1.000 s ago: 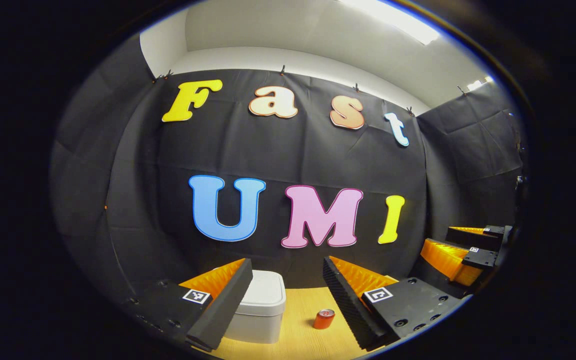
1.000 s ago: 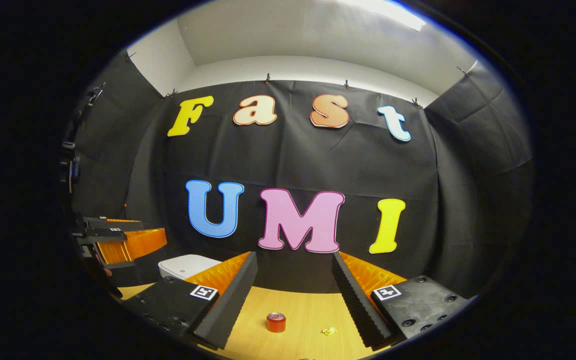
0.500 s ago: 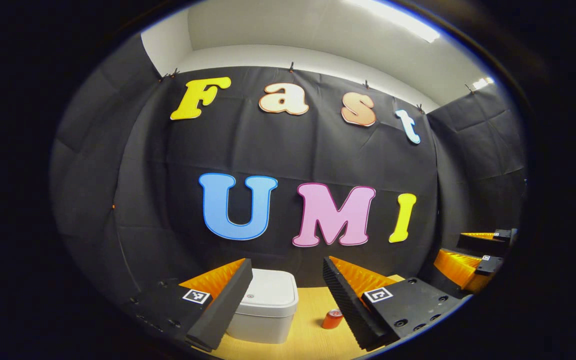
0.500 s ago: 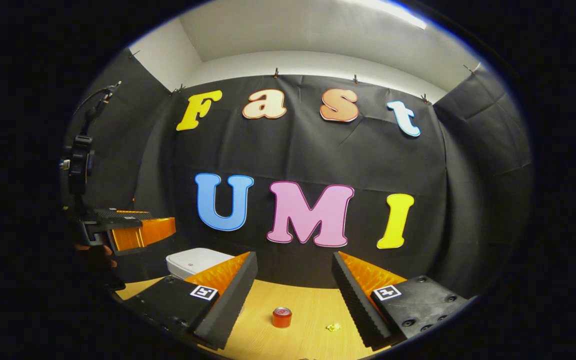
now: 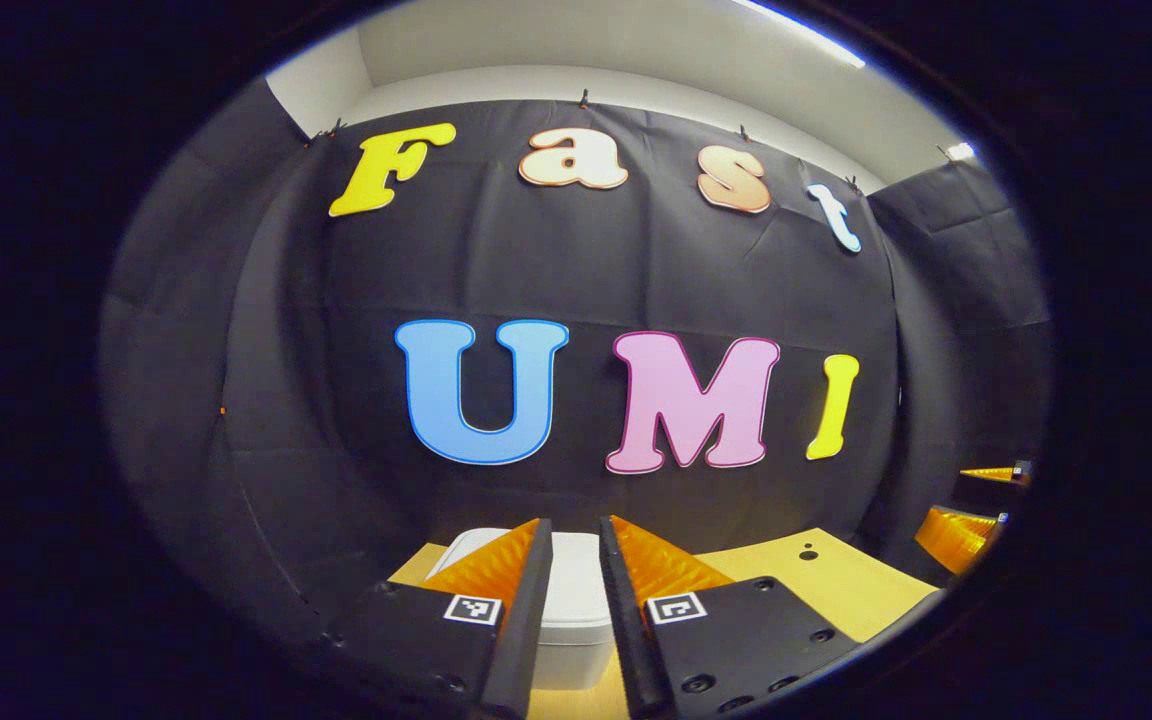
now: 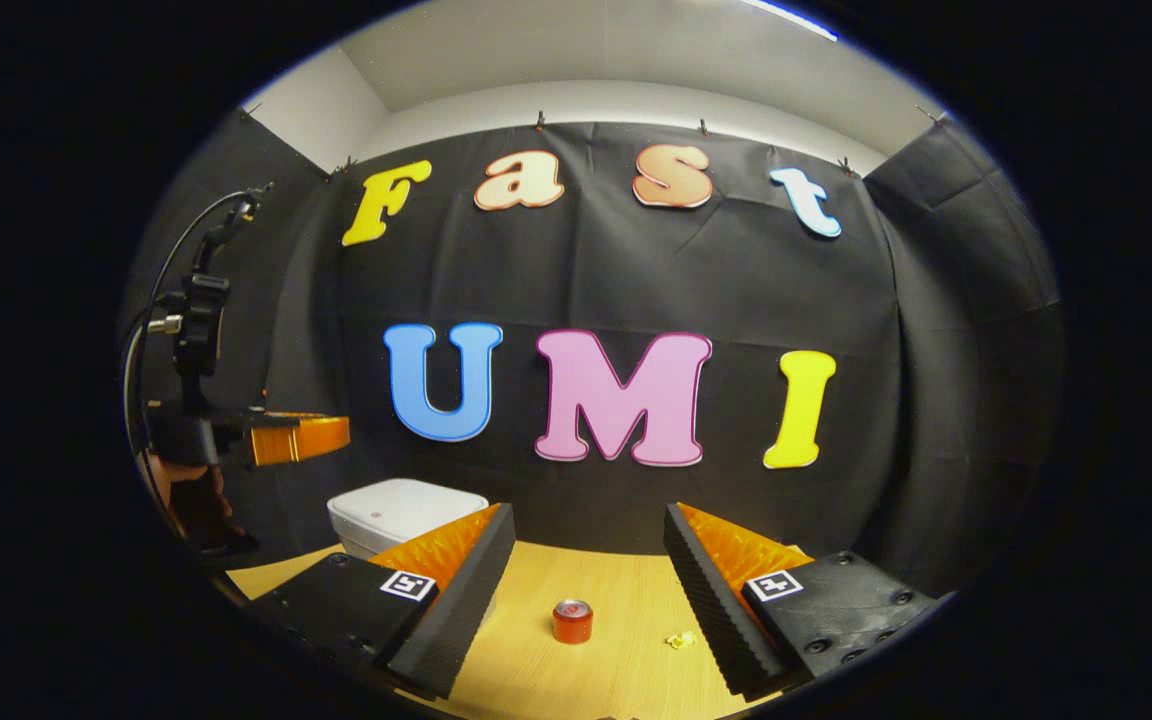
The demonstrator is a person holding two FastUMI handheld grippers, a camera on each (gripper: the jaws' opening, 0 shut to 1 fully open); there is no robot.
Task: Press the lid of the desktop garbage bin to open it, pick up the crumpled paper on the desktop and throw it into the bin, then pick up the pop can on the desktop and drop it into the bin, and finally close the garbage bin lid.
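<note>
In the left gripper view, the white garbage bin [image 5: 568, 600] with its lid down sits on the desktop straight ahead. My left gripper [image 5: 574, 528] hovers above and short of it, shut with only a narrow slit between its fingers and nothing held. From the right gripper view, the bin [image 6: 406, 510] stands at the left, with the left gripper [image 6: 304, 438] above it. The red pop can [image 6: 572, 621] stands upright between the wide-apart fingers of my right gripper [image 6: 588, 515], which is open. A small yellow crumpled paper [image 6: 679, 639] lies just right of the can.
The wooden desktop [image 6: 626, 590] runs up to the black cloth wall behind. A hand [image 6: 186, 490] holds the left gripper at the far left. The right gripper [image 5: 971, 500] shows at the right edge of the left gripper view.
My left gripper has gone from wide open to shut and swung to line up with the bin, hiding the can from its view. The right gripper has stayed open and barely shifted.
</note>
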